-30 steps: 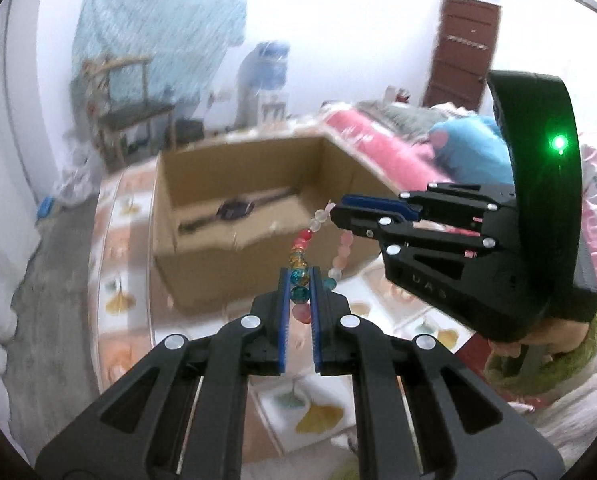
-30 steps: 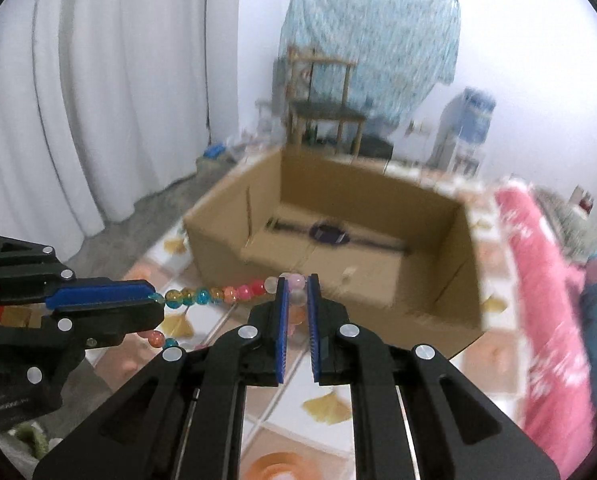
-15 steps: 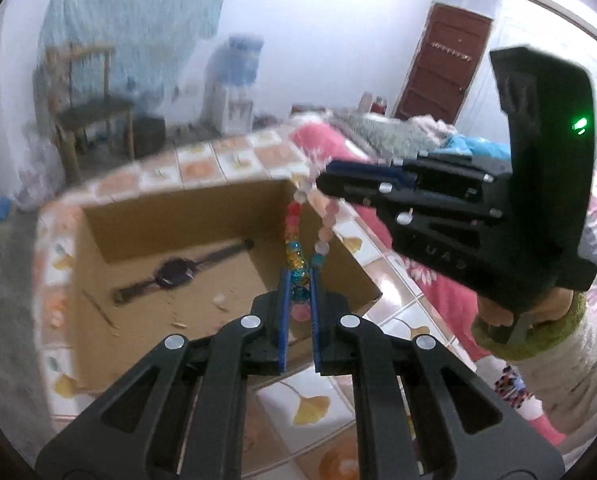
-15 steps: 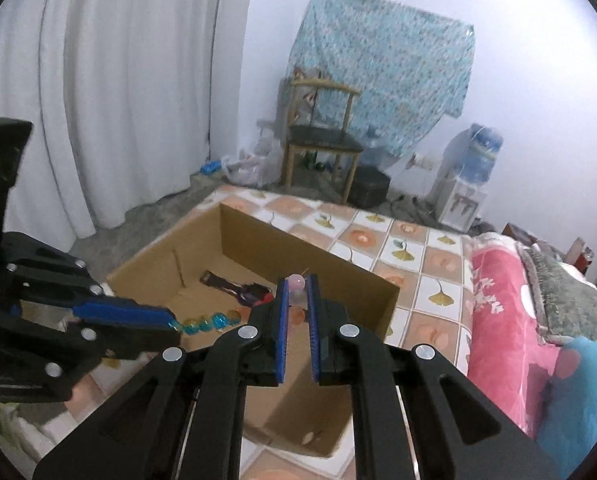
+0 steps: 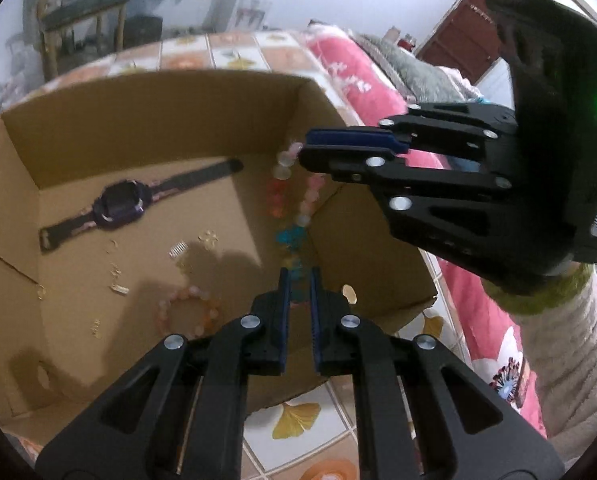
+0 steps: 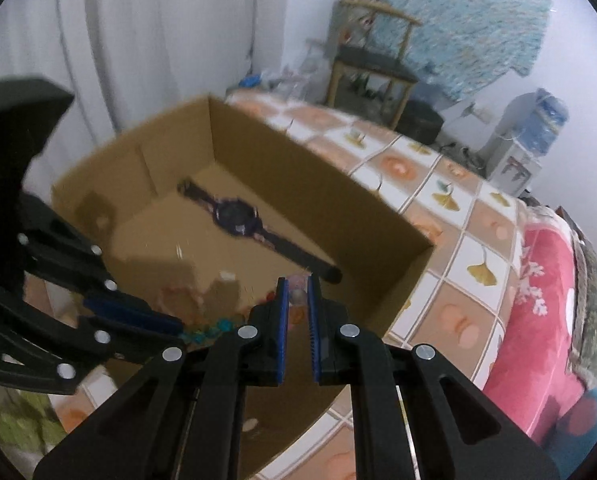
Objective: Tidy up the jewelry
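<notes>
Both grippers hang over an open cardboard box (image 5: 146, 128), sharing one string of coloured beads. Nearest the left camera, the left gripper (image 5: 297, 280) has its jaws opening, though only a narrow gap shows, and the blue end of the bead bracelet (image 5: 294, 236) sits between the pads; motion blur hides whether they press on it. From there the loop climbs through orange, red and pale pink beads to the right gripper (image 5: 304, 148), which comes in from the right side with a pale fuzzy sleeve (image 5: 558, 344) behind it. In the right wrist view that gripper's jaws are nearly together, nipping a pale bead at their tips.

Below the stretched loop, on the box floor, lies a second bracelet of pink beads (image 5: 186, 312), partly in shadow. Small gold bits and a tiny comb-like piece (image 5: 177, 249) lie scattered just beyond it. Farther back a purple-faced wristwatch (image 5: 120, 206) with a dark strap lies flat along the far wall.

The box stands on a worktop (image 5: 298, 420) covered with a leaf-patterned cloth. A pink floral bed (image 5: 358, 80) runs beside it, and a wooden chair (image 5: 82, 20) stands beyond.
</notes>
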Motion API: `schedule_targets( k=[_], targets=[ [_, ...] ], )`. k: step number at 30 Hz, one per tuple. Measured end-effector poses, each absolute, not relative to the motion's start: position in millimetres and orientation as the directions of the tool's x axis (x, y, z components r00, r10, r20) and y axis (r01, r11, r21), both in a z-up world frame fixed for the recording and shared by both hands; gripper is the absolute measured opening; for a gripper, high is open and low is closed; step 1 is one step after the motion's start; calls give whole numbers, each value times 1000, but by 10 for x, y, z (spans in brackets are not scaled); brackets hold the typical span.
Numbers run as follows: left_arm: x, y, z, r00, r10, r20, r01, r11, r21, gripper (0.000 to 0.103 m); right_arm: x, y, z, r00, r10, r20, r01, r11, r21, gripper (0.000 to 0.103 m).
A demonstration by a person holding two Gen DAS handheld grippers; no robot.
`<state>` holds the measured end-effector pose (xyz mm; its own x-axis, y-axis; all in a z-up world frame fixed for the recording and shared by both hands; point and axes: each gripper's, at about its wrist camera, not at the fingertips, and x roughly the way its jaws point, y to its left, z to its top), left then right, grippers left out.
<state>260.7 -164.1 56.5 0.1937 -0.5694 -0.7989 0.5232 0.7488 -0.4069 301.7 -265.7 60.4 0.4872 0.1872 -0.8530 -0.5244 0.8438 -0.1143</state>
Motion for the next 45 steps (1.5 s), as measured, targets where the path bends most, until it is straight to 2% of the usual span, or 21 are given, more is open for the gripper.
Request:
schedule_targets(
  k=[2, 5, 10, 12, 15, 19, 23, 24, 27, 31, 36, 40, 45],
  targets=[
    [2598, -1660, 527, 172, -565, -807, 520, 748, -413, 20, 3091, -2653, 495, 457, 163, -874, -535, 835, -125, 12],
    [2558, -1633, 520, 175, -558, -811, 519, 752, -405, 25, 3150, -2664, 404, 446, 129, -886, -525, 839, -143, 38],
    [2449, -1540, 661, 214, -564, -798, 528, 754, -392, 29, 3093, -2716, 532, 479, 148, -865, -500, 856, -130, 43],
    [2394, -1474, 751, 241, -568, -787, 536, 754, -380, 37, 3047, -2769, 641, 507, 159, -847, -480, 868, -125, 49],
    [2256, -1339, 907, 296, -568, -768, 548, 759, -350, 44, 2937, -2875, 839, 558, 168, -813, -426, 898, -106, 50],
    [2067, -1112, 1102, 382, -552, -741, 545, 782, -301, 58, 2664, -3096, 1154, 631, 211, -747, -319, 948, -2, 55],
    [1872, -891, 1251, 481, -508, -714, 520, 821, -234, 70, 2287, -3152, 1345, 679, 243, -693, -237, 966, 107, 64],
    [1836, -858, 1281, 500, -498, -708, 513, 829, -222, 72, 2193, -3138, 1373, 691, 252, -678, -221, 966, 133, 69],
    [1696, -716, 1380, 577, -454, -679, 473, 863, -176, 85, 1886, -3023, 1375, 721, 257, -643, -165, 966, 202, 74],
    [1560, -587, 1439, 661, -362, -657, 399, 911, -102, 91, 1549, -2746, 1217, 734, 245, -634, -106, 963, 249, 81],
    [1528, -480, 1398, 708, -269, -652, 315, 948, -49, 95, 1419, -2513, 1012, 701, 180, -691, 1, 968, 252, 87],
    [1540, -380, 1371, 714, -224, -664, 260, 965, -47, 95, 1405, -2405, 954, 684, 81, -725, 72, 981, 178, 90],
    [1513, -310, 1378, 751, -123, -649, 176, 984, 17, 95, 1445, -2296, 961, 673, 17, -740, 91, 990, 106, 93]
  ],
)
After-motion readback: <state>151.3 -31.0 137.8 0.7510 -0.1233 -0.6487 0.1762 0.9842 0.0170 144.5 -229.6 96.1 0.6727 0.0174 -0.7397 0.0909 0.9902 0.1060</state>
